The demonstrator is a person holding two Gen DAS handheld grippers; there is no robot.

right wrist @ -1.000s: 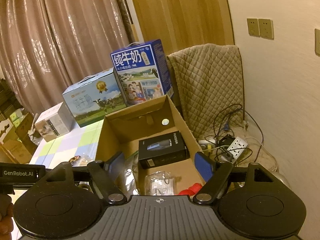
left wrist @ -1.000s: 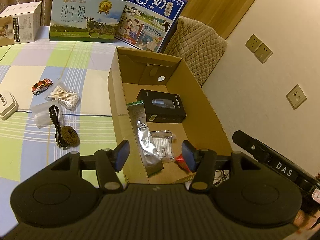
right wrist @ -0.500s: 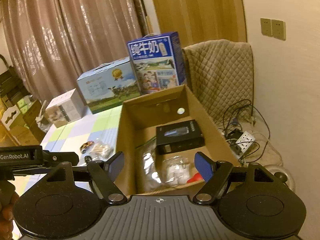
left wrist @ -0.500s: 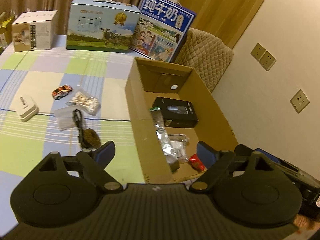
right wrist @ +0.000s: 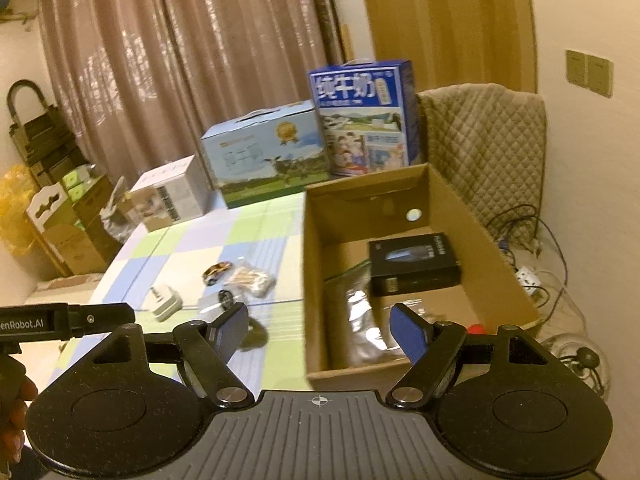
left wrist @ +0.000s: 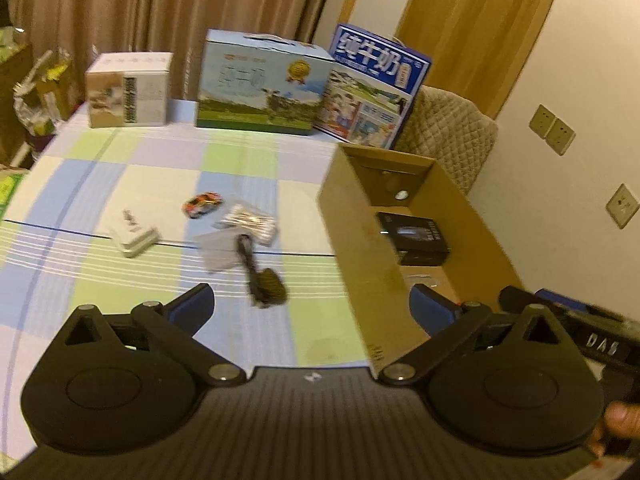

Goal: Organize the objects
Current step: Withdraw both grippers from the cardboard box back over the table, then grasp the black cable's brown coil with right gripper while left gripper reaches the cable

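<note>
Your left claw, jaws just spread wide with nothing between them, and your right claw, also apart, hang between picks. Next, bring 1 down over the hair tie on the surface, beside the cardboard box.

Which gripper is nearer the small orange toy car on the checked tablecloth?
Left. The left gripper hangs over the cloth just short of the toy car; the right gripper sits further right, at the cardboard box.

Brown curtains; wooden door; cream wall
</note>
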